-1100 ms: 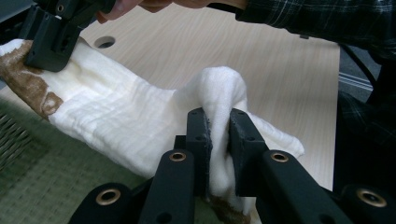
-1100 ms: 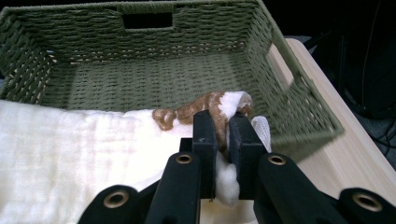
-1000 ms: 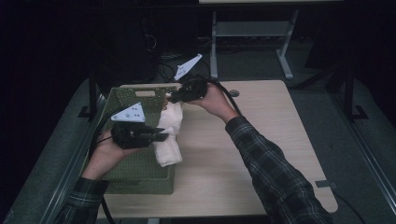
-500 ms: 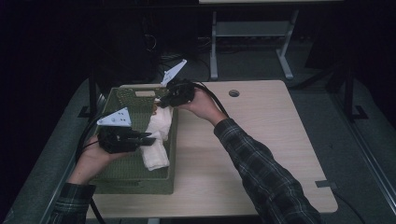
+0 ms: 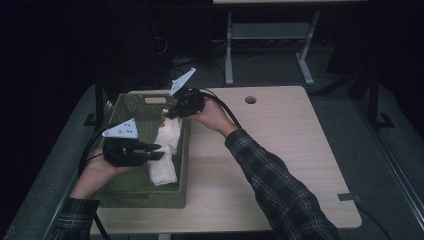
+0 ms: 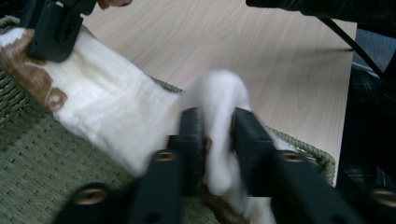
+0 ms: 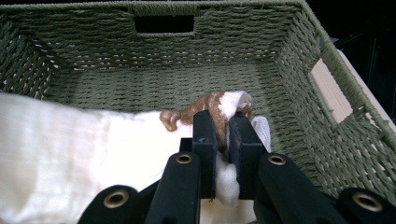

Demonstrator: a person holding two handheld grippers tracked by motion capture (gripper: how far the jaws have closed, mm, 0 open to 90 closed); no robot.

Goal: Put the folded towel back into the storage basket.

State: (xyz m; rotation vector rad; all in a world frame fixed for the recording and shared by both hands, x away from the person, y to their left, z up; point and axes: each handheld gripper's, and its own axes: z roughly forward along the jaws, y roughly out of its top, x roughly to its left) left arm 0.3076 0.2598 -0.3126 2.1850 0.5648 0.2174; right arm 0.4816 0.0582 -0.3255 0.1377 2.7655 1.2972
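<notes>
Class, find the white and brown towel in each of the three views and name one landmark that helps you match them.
High view: white and brown towel, left of centre, along the green woven basket's right wall.
Left gripper view: running from upper left to bottom centre.
Right gripper view: lower left to centre.
Shared landmark: the green woven basket.

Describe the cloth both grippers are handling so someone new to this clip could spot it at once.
On the pale wooden table, find the green woven basket at its left side. Along the basket's right inner wall lies a white towel with brown trim, the one soft, light-coloured thing against the dark weave. The right gripper pinches its brown-edged far end, and the left gripper, whose jaws have just been opening, has a fold between them.
</notes>
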